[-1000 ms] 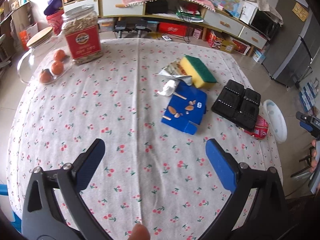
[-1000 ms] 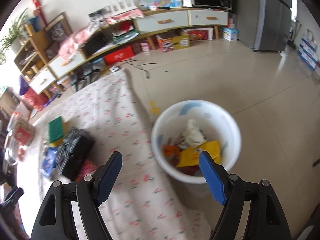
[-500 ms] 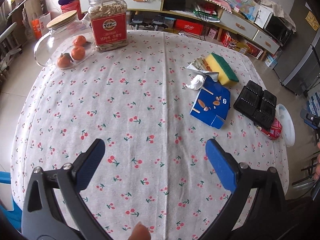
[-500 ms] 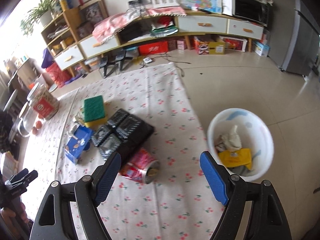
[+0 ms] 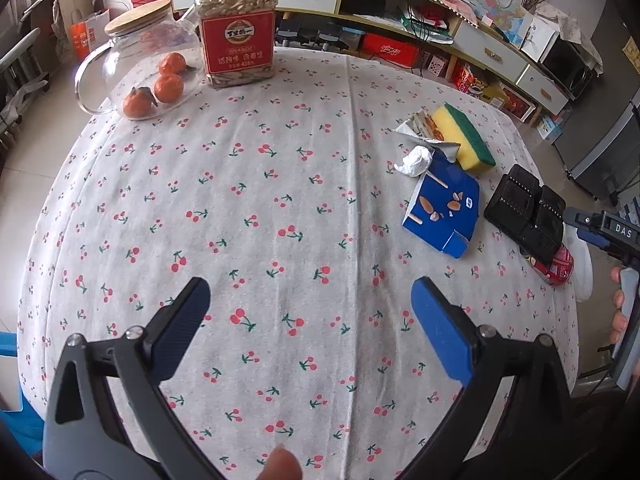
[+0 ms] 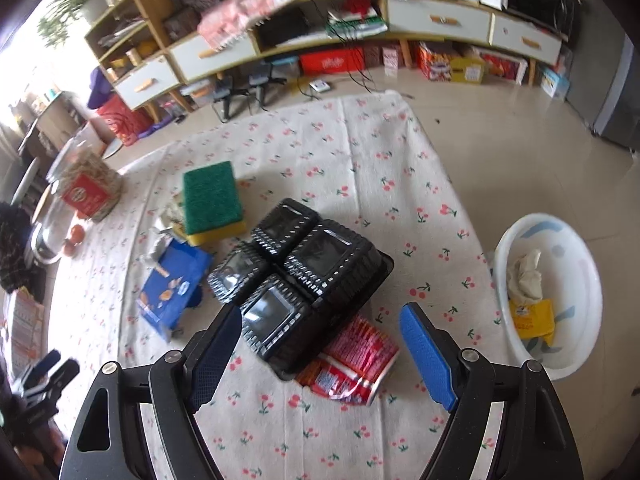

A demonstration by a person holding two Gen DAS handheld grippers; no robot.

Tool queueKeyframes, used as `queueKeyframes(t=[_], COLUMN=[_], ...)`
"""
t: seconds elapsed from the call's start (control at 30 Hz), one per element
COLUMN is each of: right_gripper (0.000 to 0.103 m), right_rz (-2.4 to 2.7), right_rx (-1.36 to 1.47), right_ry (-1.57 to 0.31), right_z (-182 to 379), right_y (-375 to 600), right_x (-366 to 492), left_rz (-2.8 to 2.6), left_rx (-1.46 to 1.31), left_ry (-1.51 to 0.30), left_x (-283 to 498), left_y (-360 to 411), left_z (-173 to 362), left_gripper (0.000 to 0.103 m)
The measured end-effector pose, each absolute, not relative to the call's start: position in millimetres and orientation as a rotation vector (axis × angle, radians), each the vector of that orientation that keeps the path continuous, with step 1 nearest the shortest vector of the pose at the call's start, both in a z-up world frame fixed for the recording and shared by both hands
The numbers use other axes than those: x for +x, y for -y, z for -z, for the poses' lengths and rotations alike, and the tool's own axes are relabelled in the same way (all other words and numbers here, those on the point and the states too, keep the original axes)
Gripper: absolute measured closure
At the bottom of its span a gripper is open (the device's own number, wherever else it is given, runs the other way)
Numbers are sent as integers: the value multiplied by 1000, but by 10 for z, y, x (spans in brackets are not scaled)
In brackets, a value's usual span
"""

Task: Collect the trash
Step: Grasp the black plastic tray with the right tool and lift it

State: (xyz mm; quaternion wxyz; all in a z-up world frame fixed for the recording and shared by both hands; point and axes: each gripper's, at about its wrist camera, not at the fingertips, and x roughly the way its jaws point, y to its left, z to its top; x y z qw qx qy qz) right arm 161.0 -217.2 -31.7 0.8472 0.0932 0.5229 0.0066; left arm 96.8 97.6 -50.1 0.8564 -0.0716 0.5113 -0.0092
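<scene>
Holding nothing, your right gripper (image 6: 320, 332) gapes wide above the ribbed black plastic tray (image 6: 304, 280) and crumpled red can (image 6: 352, 364); the round white bin (image 6: 560, 364) stands beside the table. Your left gripper (image 5: 310, 304) hovers equally wide, empty, over cherry-print cloth (image 5: 280, 160).

The near part of the tabletop (image 5: 280, 184) with the cherry cloth is bare. In front of the right tool (image 6: 320, 344), spread wide, the black plastic tray (image 6: 304, 276) lies on the crushed red can (image 6: 352, 364), blocking part of it.
</scene>
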Motion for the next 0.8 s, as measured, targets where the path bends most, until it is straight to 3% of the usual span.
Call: queueKeyframes(t=[0.33, 0.47, 0.8], right_gripper=[21, 38, 41], right_rz=[-34, -82, -155], right_rx=[347, 421, 440], right_ry=[-1148, -1147, -1069], right_z=[617, 656, 310], right_y=[2381, 2398, 2347], right_x=[1928, 1948, 1781], left_rz=[36, 41, 109], left_rx=[-133, -116, -57], left_ry=[-1085, -1080, -1051], left_x=[979, 993, 1123], left_y=[-927, -877, -594], left_z=[549, 573, 609], left_gripper=[3, 3, 3])
